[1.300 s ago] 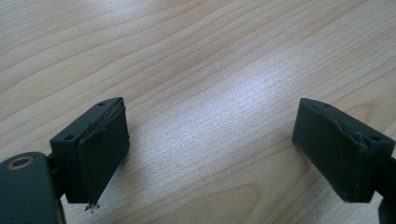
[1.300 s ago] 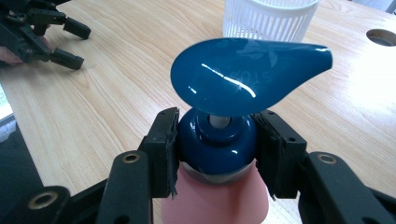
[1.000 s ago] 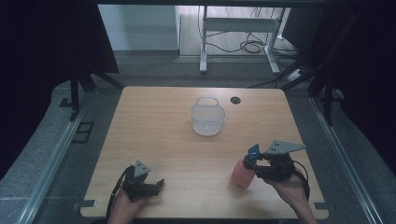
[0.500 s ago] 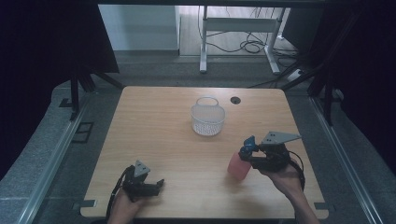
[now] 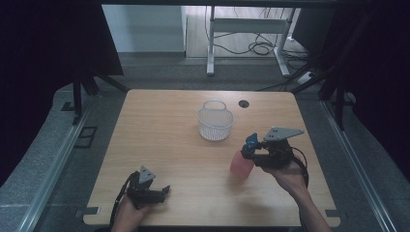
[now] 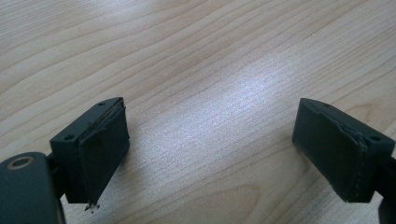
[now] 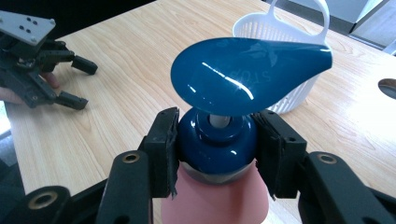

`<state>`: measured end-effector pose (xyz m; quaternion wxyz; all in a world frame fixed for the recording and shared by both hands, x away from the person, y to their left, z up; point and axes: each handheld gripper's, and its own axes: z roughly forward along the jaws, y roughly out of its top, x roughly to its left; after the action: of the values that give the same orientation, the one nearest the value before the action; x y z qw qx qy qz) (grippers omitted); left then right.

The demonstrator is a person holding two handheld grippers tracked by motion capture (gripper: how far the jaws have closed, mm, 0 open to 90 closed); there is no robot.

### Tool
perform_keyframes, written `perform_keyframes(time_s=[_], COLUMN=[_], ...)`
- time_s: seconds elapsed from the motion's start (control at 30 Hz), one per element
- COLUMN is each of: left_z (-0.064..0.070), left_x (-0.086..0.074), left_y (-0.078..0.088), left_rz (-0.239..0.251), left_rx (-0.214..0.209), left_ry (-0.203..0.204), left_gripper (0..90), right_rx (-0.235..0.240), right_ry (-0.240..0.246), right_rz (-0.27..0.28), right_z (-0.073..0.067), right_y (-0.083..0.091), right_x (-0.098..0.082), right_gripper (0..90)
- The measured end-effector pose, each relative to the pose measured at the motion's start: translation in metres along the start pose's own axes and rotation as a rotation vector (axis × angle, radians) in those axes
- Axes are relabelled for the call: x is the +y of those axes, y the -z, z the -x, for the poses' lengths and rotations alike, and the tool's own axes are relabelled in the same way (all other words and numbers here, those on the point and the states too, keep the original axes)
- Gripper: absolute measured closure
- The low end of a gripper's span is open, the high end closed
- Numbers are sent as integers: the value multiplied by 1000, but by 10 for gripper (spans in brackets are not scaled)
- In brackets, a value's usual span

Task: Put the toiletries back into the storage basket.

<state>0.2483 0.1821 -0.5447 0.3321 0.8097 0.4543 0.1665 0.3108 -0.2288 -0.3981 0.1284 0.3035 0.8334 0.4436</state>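
Note:
A pink pump bottle [image 5: 241, 165] with a blue pump head [image 7: 247, 74] hangs tilted above the table, right of centre. My right gripper [image 5: 249, 150] is shut on the bottle's blue collar [image 7: 217, 142], one jaw on each side. A white mesh basket [image 5: 215, 122] with a handle stands on the table [image 5: 159, 125] behind the bottle, also seen as the basket [image 7: 280, 32] in the right gripper view. My left gripper [image 5: 162, 192] rests low near the table's front left edge, open, with bare wood between its pads [image 6: 102, 144].
A round cable hole [image 5: 243, 103] sits in the table behind and right of the basket. Beyond the far edge stands a white metal frame [image 5: 241, 29] with cables on the floor. Dark curtains flank both sides.
My right gripper has carried the pink bottle up and leftward, toward the basket. The left gripper has stayed where it was.

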Motion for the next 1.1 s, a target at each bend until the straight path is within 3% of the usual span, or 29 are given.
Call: perform_keyframes(time_s=[0.27,1.1], left_z=[0,0], left_x=[0,0], left_y=[0,0], left_rz=[-1,0], left_rx=[-1,0], left_ry=[-3,-3], left_gripper=[104,104], right_rx=[13,-11], right_ry=[1,14], right_rz=[12,7], right_z=[1,9], right_y=[-8,-26], right_x=[15,45], right_gripper=[531,531])
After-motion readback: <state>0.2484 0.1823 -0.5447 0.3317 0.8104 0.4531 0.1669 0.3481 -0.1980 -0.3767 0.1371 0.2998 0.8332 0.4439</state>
